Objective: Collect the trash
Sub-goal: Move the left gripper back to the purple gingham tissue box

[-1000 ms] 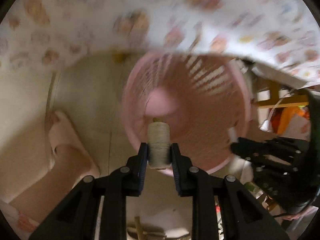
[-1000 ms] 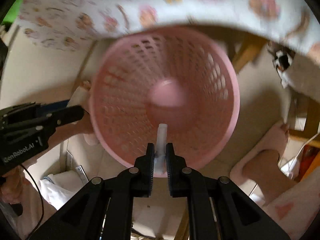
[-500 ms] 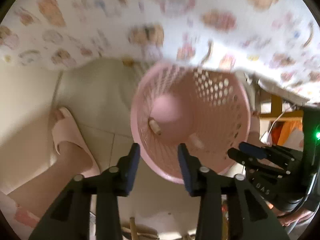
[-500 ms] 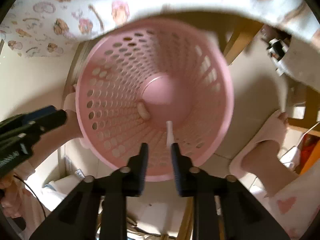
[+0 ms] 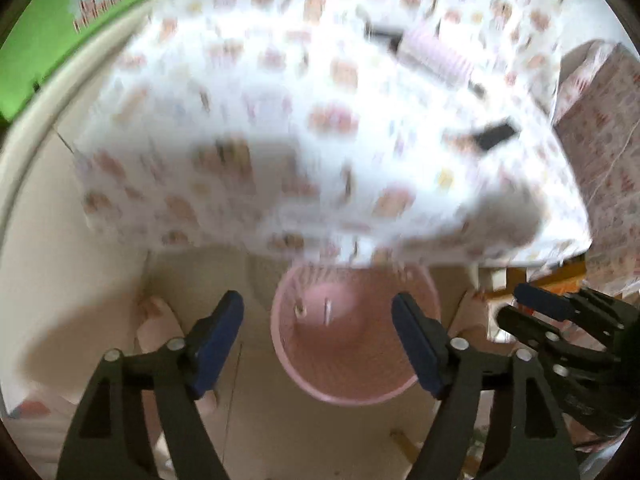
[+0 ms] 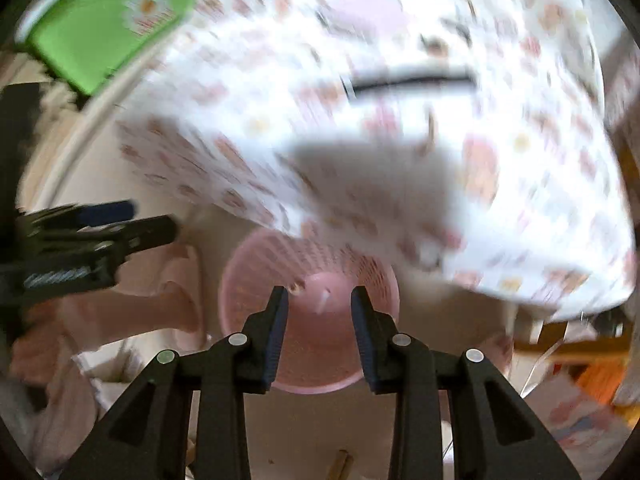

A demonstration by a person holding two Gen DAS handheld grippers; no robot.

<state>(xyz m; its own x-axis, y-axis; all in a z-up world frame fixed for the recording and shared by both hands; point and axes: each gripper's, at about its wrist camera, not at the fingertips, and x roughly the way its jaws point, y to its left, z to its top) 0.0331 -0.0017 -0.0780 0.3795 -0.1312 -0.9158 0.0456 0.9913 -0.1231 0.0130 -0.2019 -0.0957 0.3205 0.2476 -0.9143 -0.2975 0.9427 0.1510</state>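
Observation:
A pink perforated trash basket (image 5: 352,390) stands on the floor under the table edge; it also shows in the right wrist view (image 6: 248,280). Two small pieces of trash lie at its bottom: a cork-like piece (image 5: 299,309) and a thin white stick (image 5: 327,311), the stick also seen in the right wrist view (image 6: 323,299). My left gripper (image 5: 318,330) is wide open and empty, high above the basket. My right gripper (image 6: 320,320) is open and empty above the basket too; it shows at the right of the left wrist view (image 5: 532,312).
A table with a white patterned cloth (image 5: 304,120) overhangs the basket's far side. On it lie a black item (image 5: 494,134), a ribbed lilac item (image 5: 434,56) and a long black pen-like item (image 6: 412,80). The person's slippered feet (image 5: 156,320) flank the basket. A green sheet (image 6: 108,16) lies at the far left.
Both grippers opened and dropped their pieces into the basket, then rose and pulled back. The basket now looks smaller and the tabletop has come into view.

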